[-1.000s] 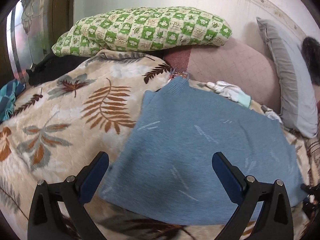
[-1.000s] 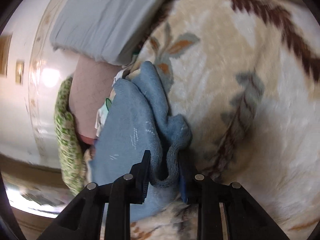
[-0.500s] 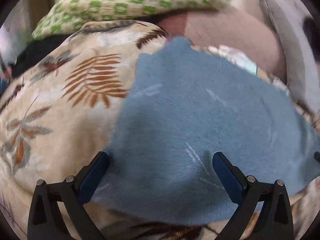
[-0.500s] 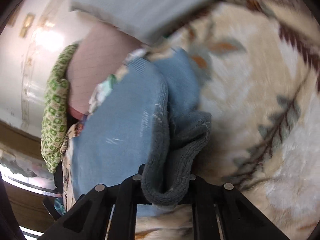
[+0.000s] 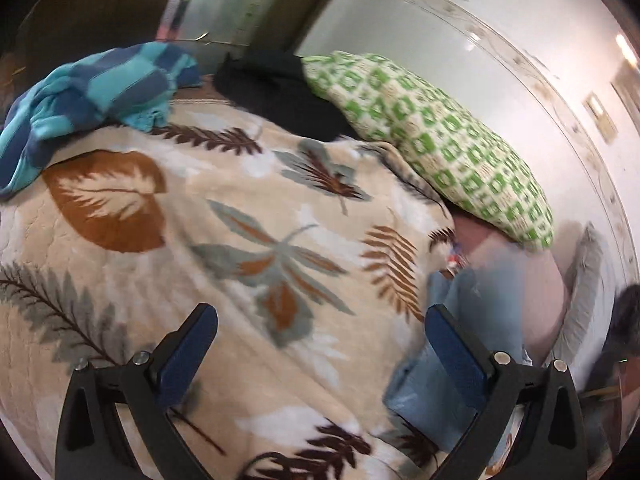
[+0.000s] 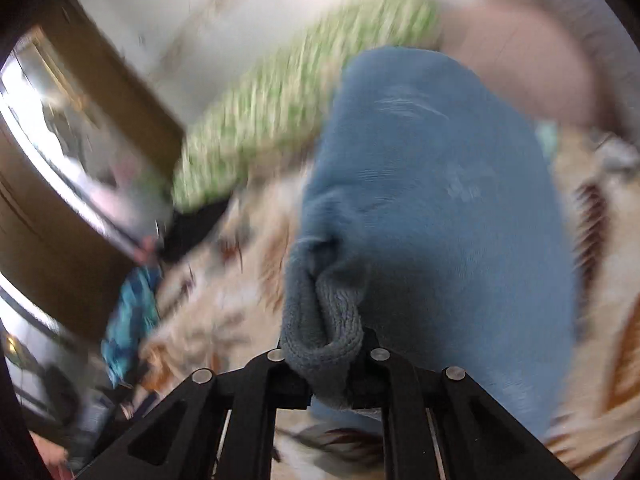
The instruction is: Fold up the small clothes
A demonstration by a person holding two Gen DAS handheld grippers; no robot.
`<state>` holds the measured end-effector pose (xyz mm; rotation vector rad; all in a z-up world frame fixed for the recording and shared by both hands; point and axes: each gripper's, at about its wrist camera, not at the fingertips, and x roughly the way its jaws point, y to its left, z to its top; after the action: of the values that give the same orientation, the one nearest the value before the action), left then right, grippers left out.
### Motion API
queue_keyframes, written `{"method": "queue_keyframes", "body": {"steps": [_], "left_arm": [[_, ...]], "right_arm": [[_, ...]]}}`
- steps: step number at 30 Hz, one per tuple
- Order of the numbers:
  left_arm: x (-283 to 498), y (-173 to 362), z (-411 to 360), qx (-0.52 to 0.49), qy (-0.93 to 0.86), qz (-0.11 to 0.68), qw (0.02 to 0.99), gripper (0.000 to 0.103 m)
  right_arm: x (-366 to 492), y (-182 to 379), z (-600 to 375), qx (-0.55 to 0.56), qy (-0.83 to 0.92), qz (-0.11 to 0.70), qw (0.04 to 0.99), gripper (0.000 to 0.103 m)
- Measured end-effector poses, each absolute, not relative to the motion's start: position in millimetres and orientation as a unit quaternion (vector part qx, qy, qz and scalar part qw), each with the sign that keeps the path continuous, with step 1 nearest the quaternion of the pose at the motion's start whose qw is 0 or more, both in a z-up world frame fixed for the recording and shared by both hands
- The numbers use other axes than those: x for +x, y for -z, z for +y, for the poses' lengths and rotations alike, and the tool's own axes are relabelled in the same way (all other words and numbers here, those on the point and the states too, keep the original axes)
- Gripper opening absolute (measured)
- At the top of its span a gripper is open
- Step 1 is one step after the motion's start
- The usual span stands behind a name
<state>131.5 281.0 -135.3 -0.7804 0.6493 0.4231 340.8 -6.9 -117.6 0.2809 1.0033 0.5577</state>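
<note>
A blue knitted sweater [image 6: 432, 200] hangs lifted in the right wrist view, its ribbed edge [image 6: 324, 340] bunched between the jaws of my right gripper [image 6: 326, 364], which is shut on it. The picture there is blurred by motion. In the left wrist view the same sweater [image 5: 452, 344] shows as a blurred blue fold at the lower right, behind the right finger. My left gripper [image 5: 320, 344] stands wide open over the leaf-patterned blanket [image 5: 200, 240], with nothing between its fingers.
A green-checked pillow [image 5: 432, 136] lies along the white headboard wall. A black garment [image 5: 280, 92] and a turquoise-and-navy striped cloth [image 5: 88, 96] lie at the blanket's far edge. A pink pillow [image 5: 532, 292] and a grey one [image 5: 584, 280] sit at the right.
My left gripper swung left off the sweater, which now sits at its right edge. My right gripper rolled and lifted the sweater's ribbed edge, dragging the blue cloth up and over.
</note>
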Motion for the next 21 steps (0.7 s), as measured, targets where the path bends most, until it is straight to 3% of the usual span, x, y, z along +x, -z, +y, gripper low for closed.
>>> {"method": "queue_keyframes", "body": {"steps": [2,3,4,5,6,7,13,16,19,21], "left_arm": [[132,138,285,-0.371,-0.205,0.309,0.851,0.103],[132,138,284,-0.365,-0.205,0.308,0.854,0.103],[133,136,284,-0.358,-0.206,0.306,0.857,0.103],[135,135,284,-0.358,-0.203,0.302,0.860,0.103],[136,134,283,-0.360,-0.197,0.297,0.862,0.103],[135,132,281,-0.361,-0.189,0.292,0.865,0.103],[143,120,255,-0.330,-0.149,0.282,0.888,0.103],[148,110,237,-0.322,-0.132,0.258,0.901,0.103],[169,92,202,-0.305,-0.078,0.274,0.909,0.103],[191,85,172,-0.267,-0.052,0.273,0.923,0.103]], "right_arm": [[346,174,25,0.114,-0.246,0.541,0.796,0.020],[343,190,33,0.115,-0.241,0.542,0.797,0.021],[333,184,34,0.112,-0.237,0.508,0.821,0.030],[330,179,34,0.112,-0.243,0.499,0.824,0.042],[328,174,35,0.121,-0.272,0.499,0.814,0.073],[325,168,34,0.121,-0.290,0.507,0.802,0.080],[312,119,-24,0.185,-0.327,0.433,0.819,0.083],[324,145,-69,0.241,-0.279,0.455,0.811,0.089],[342,207,-101,0.327,-0.261,0.534,0.735,0.088],[341,195,-106,0.342,-0.285,0.514,0.734,0.089]]}}
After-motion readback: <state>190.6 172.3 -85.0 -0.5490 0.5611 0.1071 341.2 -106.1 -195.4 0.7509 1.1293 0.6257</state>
